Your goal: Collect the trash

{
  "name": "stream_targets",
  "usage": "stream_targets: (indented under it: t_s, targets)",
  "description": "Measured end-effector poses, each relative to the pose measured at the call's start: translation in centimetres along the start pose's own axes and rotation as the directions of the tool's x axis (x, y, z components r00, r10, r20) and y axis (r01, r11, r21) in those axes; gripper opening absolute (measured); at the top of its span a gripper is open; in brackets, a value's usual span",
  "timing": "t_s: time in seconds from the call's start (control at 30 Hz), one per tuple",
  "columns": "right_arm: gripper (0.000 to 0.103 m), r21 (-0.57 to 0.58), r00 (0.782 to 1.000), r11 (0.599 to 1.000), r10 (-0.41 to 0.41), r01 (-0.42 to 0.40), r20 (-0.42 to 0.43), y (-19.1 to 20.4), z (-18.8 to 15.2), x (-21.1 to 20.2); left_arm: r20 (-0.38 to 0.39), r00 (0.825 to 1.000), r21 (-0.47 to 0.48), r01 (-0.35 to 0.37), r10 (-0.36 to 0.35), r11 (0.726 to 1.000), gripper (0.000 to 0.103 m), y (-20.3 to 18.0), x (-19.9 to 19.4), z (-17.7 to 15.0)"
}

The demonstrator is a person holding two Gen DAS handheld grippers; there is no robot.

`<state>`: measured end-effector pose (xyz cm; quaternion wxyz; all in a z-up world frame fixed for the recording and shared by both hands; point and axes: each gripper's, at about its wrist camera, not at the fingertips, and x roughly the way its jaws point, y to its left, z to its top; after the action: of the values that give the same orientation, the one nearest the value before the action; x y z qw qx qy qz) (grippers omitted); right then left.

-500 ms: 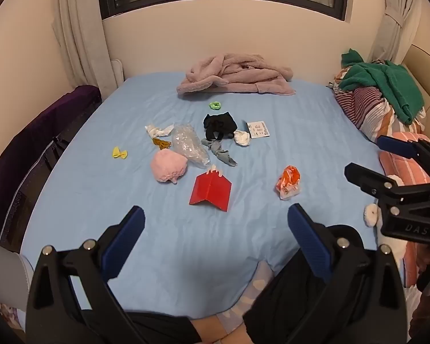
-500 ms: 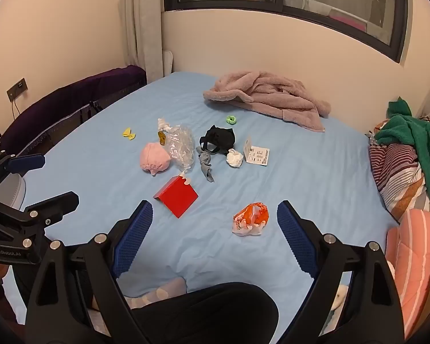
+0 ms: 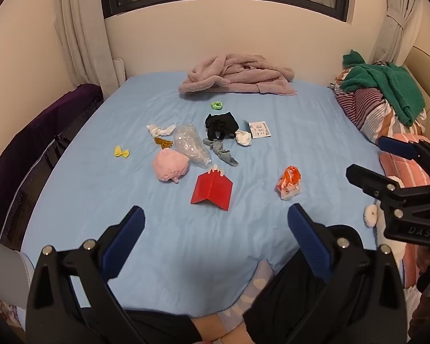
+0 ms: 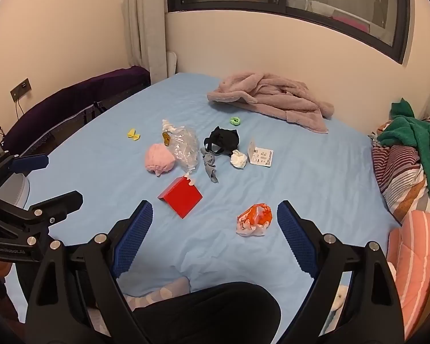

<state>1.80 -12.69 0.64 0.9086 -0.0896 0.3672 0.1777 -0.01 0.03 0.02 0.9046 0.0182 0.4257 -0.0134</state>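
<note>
On the blue bed (image 3: 80, 189) nothing has been collected yet; the step in hand is judged to be the approach to a first piece of trash.

Going left to right in the left wrist view: a yellow bow (image 3: 121, 152) lies apart at the left, then a white wad (image 3: 160, 129), a pink puff (image 3: 170, 166) touching a clear bag (image 3: 190, 146), a red card (image 3: 212, 190) folded like a tent, a tissue ball (image 3: 243, 137) beside a paper slip (image 3: 260, 129), and an orange wrapper (image 3: 290, 182) alone at the right.

The left tool (image 3: 213, 236) is held released and empty above the near edge, the card ahead of its gap. The right tool (image 4: 213, 229) is likewise spread wide and empty, with the wrapper (image 4: 254, 219) just inside its right finger, lower on the sheet.

The wrapper is judged best taken first by the right tool: it should be lowered until the crumpled film is straddled, then closed gently, so that no sheet is pinched. Clothing should be left alone.
</note>
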Motion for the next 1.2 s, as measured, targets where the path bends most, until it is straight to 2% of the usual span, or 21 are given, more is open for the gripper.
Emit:
stream_targets:
  t_s: [1.2]
  targets:
    - [0.085, -0.003, 1.000, 1.000, 0.008, -0.008, 0.013, 0.3, 0.0, -0.9, 0.003, 1.000, 0.001, 0.009, -0.009, 1.000, 0.099, 0.0, -0.8, 0.1]
